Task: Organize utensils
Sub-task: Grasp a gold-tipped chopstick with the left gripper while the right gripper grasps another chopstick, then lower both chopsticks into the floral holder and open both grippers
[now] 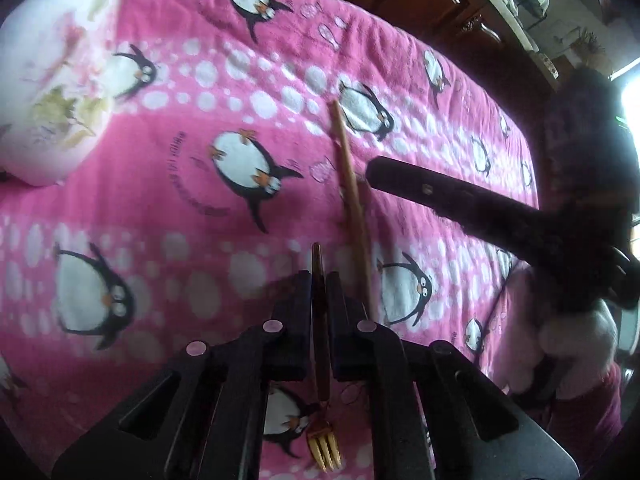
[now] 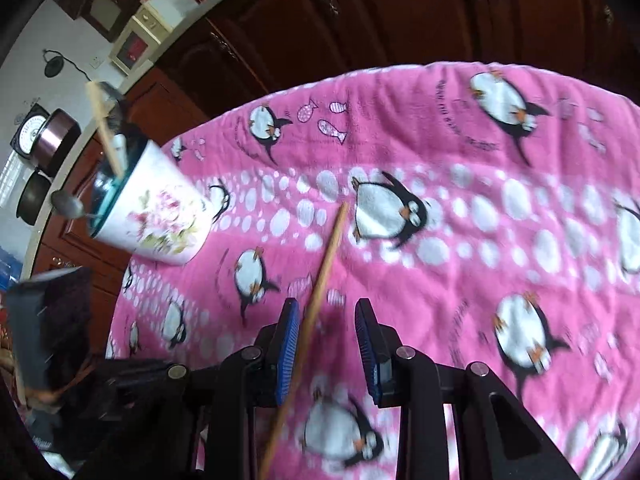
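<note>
At the far left of the pink penguin-print blanket [image 2: 460,248], a white floral ceramic holder [image 2: 160,216] is seen with a metal spoon [image 2: 66,204] and a pale wooden stick [image 2: 105,128] already standing in it. Further right, the left gripper [image 1: 319,280] is closed on the dark handle of a gold-tined fork [image 1: 322,360]; the handle is pinched between the black pads, while the tines hang below the jaws, toward the camera. Whether the fork is lifted off the blanket cannot be told.

Just beside it, a long wooden chopstick [image 2: 316,300] lies flat on the blanket. It is straddled by the right gripper [image 2: 328,312], whose blue-padded jaws stand apart: the stick runs close along the left pad, with a clear gap to the right pad, so it is judged not yet gripped.

Several risks are judged from here. The chopstick sits off-centre, so it may be rolled or tilted as the jaws close and slip out. The soft blanket may be caught with it. The fork is held by a narrow handle and may pivot on the way to the holder. The two grippers are close together and may collide.
</note>
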Action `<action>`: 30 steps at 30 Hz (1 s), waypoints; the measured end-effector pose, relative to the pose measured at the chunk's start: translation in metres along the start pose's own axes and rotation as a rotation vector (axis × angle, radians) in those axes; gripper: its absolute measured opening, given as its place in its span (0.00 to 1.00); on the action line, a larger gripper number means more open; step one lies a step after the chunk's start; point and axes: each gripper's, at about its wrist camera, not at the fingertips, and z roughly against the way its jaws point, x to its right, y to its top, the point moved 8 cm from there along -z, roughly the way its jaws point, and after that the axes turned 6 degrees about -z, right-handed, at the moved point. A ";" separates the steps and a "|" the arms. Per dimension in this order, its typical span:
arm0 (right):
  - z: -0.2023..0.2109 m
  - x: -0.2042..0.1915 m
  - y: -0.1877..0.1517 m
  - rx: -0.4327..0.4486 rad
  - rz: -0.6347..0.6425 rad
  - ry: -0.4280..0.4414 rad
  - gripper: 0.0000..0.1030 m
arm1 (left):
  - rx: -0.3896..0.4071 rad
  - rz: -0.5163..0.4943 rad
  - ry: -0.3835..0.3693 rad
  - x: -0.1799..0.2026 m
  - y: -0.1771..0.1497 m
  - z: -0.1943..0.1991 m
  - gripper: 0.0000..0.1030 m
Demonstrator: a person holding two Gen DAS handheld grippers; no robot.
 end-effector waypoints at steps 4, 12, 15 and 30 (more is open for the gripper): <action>-0.025 -0.007 0.016 -0.031 0.014 -0.026 0.25 | 0.035 0.005 0.002 -0.011 0.006 0.019 0.05; 0.000 -0.016 0.020 0.044 0.039 -0.014 0.07 | 0.127 -0.027 0.019 -0.014 0.016 0.063 0.05; 0.034 -0.027 0.017 0.096 0.066 0.022 0.06 | 0.162 -0.040 0.016 -0.013 0.021 0.079 0.05; 0.160 -0.117 0.035 0.345 0.225 0.135 0.05 | 0.348 -0.097 0.034 0.001 0.052 0.200 0.05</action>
